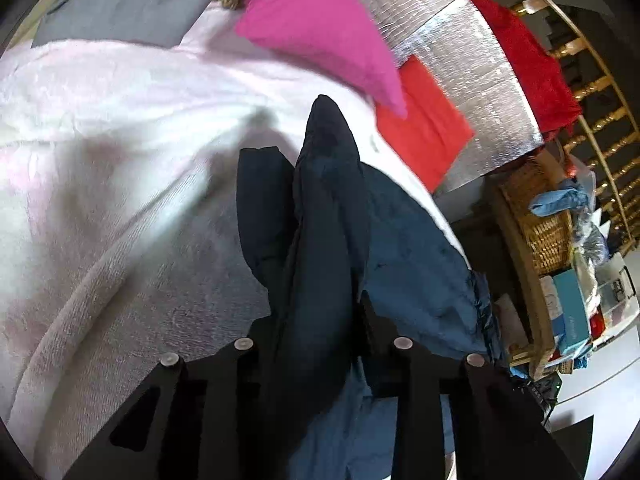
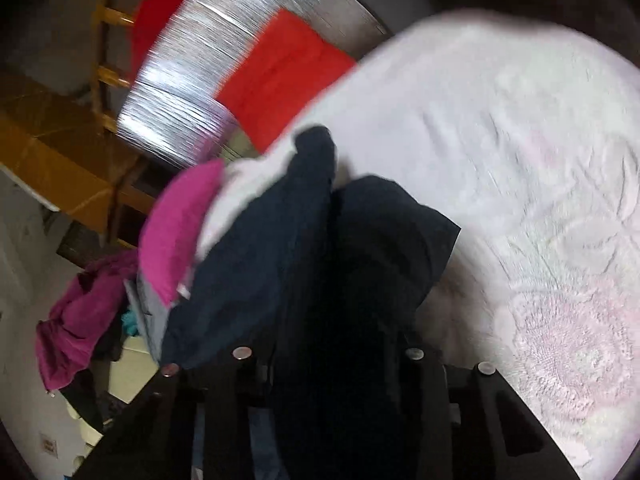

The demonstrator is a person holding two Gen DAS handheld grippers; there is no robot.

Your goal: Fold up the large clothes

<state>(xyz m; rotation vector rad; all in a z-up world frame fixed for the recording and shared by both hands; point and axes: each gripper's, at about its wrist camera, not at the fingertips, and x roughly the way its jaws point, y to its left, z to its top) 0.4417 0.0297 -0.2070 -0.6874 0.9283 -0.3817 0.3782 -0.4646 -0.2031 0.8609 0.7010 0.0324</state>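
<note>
A dark navy garment (image 1: 320, 216) is seen bunched between the jaws of the left gripper (image 1: 320, 320), its folds drawn into a long ridge that runs straight ahead along the fingers and ends in a pointed tip beyond them. The long axis of the bunch follows the line of the gripper. The left jaws are clamped on this cloth, with a lighter blue face of the fabric spilling out to the right of the fingers. The left gripper is angled downward over a pale pink towel-like cover (image 1: 120, 140), which is spread below and to the left of it.

In the right wrist view the same navy garment (image 2: 304, 232) is gathered between the jaws of the right gripper (image 2: 328, 344), and it likewise extends forward along the fingers, one fold reaching ahead and slightly left, another lying to the right. The right jaws are closed on the cloth. This gripper is also tilted downward, with the pale embossed cover (image 2: 520, 160) lying ahead and to its right.

Ahead of both grippers a folded red cloth (image 1: 424, 128) is laid on a silvery reflective sheet (image 1: 460, 60). A magenta cloth (image 1: 320, 28) is seen ahead of the left gripper and to the left of the right one.
</note>
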